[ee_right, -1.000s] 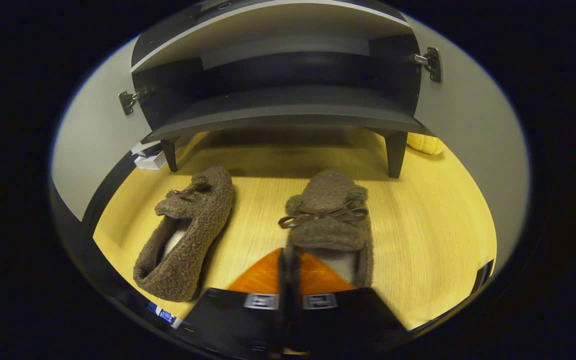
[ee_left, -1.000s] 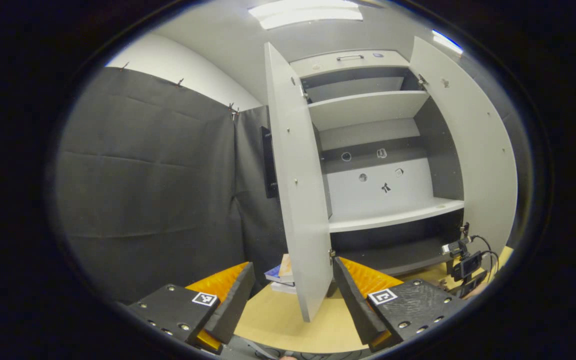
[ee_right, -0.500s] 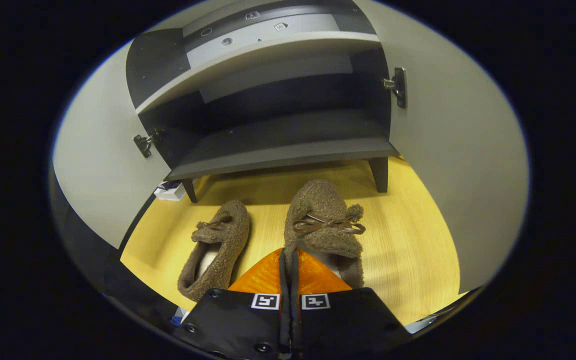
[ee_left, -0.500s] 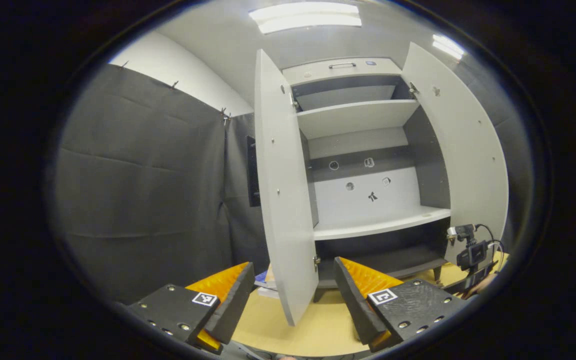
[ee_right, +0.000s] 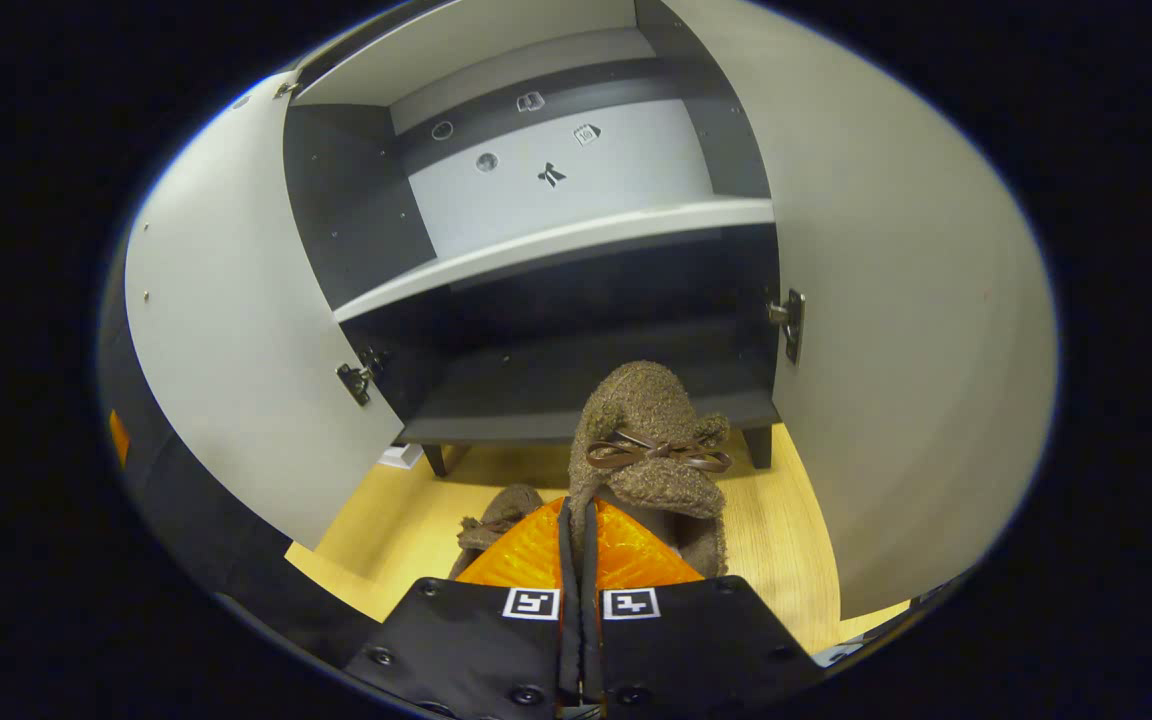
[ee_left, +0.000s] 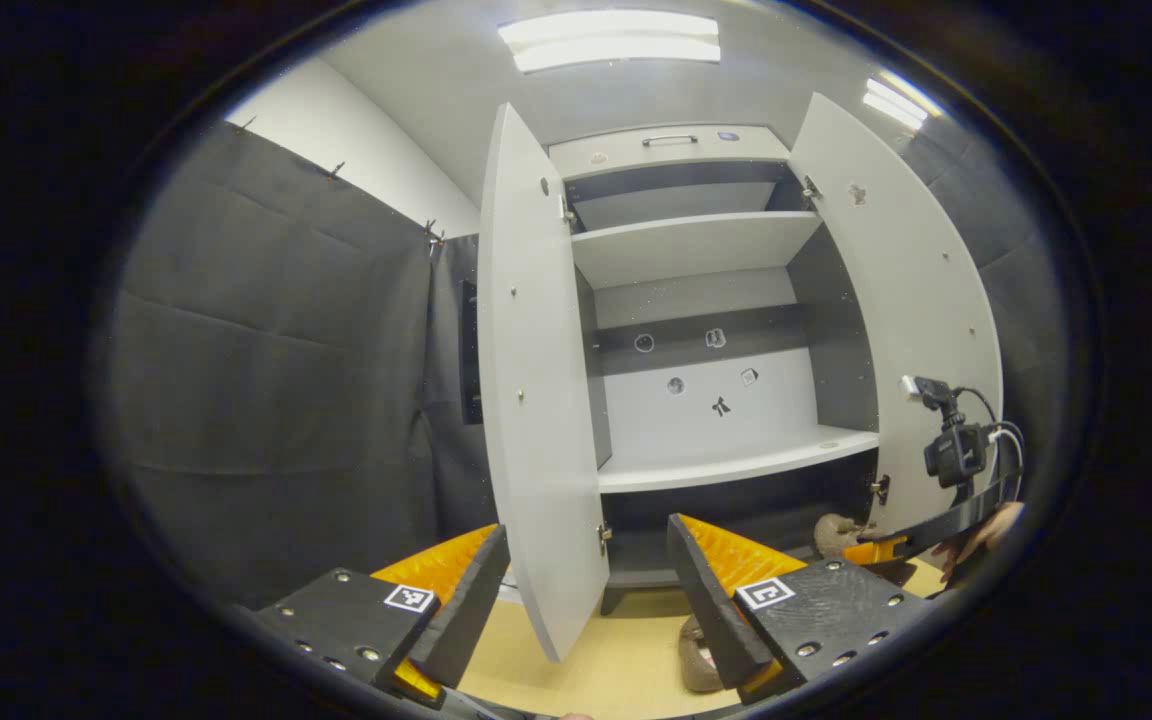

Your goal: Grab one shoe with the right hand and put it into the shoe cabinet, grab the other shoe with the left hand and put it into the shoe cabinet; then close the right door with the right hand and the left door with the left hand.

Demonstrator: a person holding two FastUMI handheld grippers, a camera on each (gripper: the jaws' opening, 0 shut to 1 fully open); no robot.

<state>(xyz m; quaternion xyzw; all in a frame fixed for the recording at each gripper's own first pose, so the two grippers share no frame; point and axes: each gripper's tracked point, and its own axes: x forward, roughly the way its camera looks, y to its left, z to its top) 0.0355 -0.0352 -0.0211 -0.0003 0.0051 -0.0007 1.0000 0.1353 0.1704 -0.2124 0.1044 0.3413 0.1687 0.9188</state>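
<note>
Right gripper (ee_right: 576, 560) clenched on fuzzy brown slipper (ee_right: 648, 440), apparently its heel edge, open shoe cabinet (ee_right: 576, 400) just ahead, left gripper (ee_left: 576, 590) released

1. In the right gripper view, the right gripper (ee_right: 576, 560) covers the heel of the held shoe (ee_right: 648, 440), so you cannot see how the fingers hold it.
2. The other shoe (ee_right: 492, 520) on the floor (ee_right: 396, 525) peeks out behind the same gripper. Most of it is hidden.
3. In the left gripper view, a finger (ee_left: 711, 600) of the left gripper (ee_left: 584, 595) hides most of that shoe.
4. The left door (ee_left: 536, 400) hides the left side of the shoe cabinet (ee_left: 696, 250).
5. The small marks (ee_left: 696, 365) on the cabinet's back wall are too tiny to make out.
</note>
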